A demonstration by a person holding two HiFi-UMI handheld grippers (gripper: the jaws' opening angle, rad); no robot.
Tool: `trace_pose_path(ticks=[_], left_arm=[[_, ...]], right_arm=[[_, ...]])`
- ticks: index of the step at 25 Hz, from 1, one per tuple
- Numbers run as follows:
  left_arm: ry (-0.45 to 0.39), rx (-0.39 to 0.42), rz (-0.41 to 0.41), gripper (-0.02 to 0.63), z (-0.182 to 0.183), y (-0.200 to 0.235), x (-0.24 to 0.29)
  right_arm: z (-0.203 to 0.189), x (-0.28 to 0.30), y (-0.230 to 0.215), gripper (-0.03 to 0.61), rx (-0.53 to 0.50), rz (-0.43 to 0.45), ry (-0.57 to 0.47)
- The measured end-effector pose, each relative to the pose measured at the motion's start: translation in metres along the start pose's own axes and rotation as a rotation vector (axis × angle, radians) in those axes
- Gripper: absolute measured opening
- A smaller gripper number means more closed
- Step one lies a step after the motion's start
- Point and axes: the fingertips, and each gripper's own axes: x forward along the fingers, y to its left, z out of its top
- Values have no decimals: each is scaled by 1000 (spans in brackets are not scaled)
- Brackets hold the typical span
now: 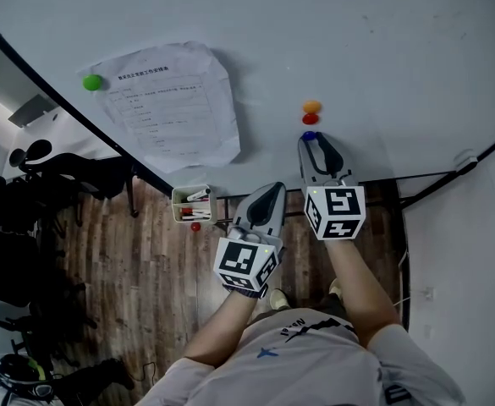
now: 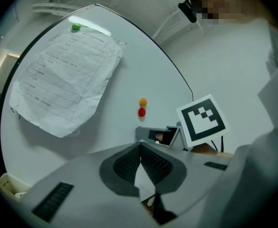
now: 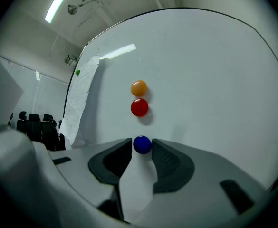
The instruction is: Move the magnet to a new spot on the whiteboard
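On the whiteboard (image 1: 382, 49) a blue magnet (image 1: 309, 135) sits just under a red magnet (image 1: 310, 119) and an orange magnet (image 1: 312, 106). My right gripper (image 1: 310, 139) reaches up to the board. In the right gripper view the blue magnet (image 3: 142, 144) sits between its jaw tips and touches both pads, so my right gripper (image 3: 142, 146) is shut on it. The red magnet (image 3: 139, 107) and orange magnet (image 3: 139, 87) lie straight ahead. My left gripper (image 1: 274, 189) hangs lower, off the board. Seen in its own view, my left gripper (image 2: 140, 145) is shut and holds nothing.
A green magnet (image 1: 92, 82) pins a crumpled printed sheet (image 1: 175, 104) to the board's left part. A small box of markers (image 1: 192, 203) hangs at the board's lower edge. Dark office chairs (image 1: 27, 218) stand on the wooden floor to the left.
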Motion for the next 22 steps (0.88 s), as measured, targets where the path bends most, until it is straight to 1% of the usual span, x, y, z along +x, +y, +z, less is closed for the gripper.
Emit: trace_pose_path(ticks=[11, 17, 19, 22], left_arm=[[-16, 6, -8, 12, 6, -14, -12], [-24, 9, -28, 11, 9, -33, -21], [-24, 6, -39, 12, 9, -40, -25], [-26, -5, -58, 12, 9, -49, -31]], right_arm=[[1, -25, 1, 129, -19, -5, 4], [0, -55, 6, 128, -8, 32, 6], [1, -66, 12, 114, 2, 54, 6], [1, -84, 20, 73, 11, 81, 6]])
